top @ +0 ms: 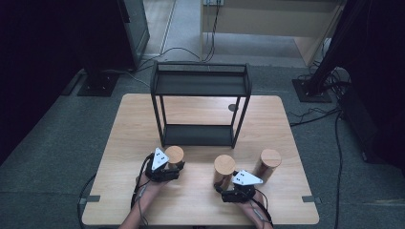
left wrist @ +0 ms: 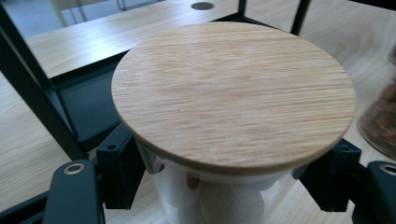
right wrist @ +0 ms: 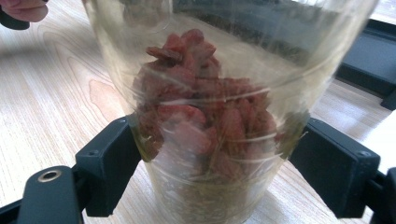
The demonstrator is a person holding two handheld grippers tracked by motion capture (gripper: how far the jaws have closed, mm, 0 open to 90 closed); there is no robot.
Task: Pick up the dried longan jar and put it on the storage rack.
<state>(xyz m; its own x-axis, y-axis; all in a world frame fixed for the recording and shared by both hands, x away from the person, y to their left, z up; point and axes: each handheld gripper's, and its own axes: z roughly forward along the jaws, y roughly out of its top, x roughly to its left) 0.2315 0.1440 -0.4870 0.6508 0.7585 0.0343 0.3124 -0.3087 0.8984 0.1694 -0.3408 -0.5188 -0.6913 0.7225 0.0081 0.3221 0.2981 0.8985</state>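
Three glass jars with round wooden lids stand on the table in front of a black shelf rack [top: 200, 83]. My left gripper [top: 172, 168] is shut on the left jar [top: 174, 153]. In the left gripper view its jaws press both sides of this jar [left wrist: 233, 93], which holds white round pieces under the lid. My right gripper [top: 226, 185] is shut on the middle jar [top: 224, 164]. In the right gripper view the jar [right wrist: 210, 121] holds red dried fruit, with a black pad [right wrist: 109, 163] against each side.
A third lidded jar [top: 269, 160] stands to the right of the middle one. The rack has a lower shelf [top: 198, 135] and an upper one, both bare. The wooden table [top: 138, 119] has a small round hole [top: 232, 107] behind the rack.
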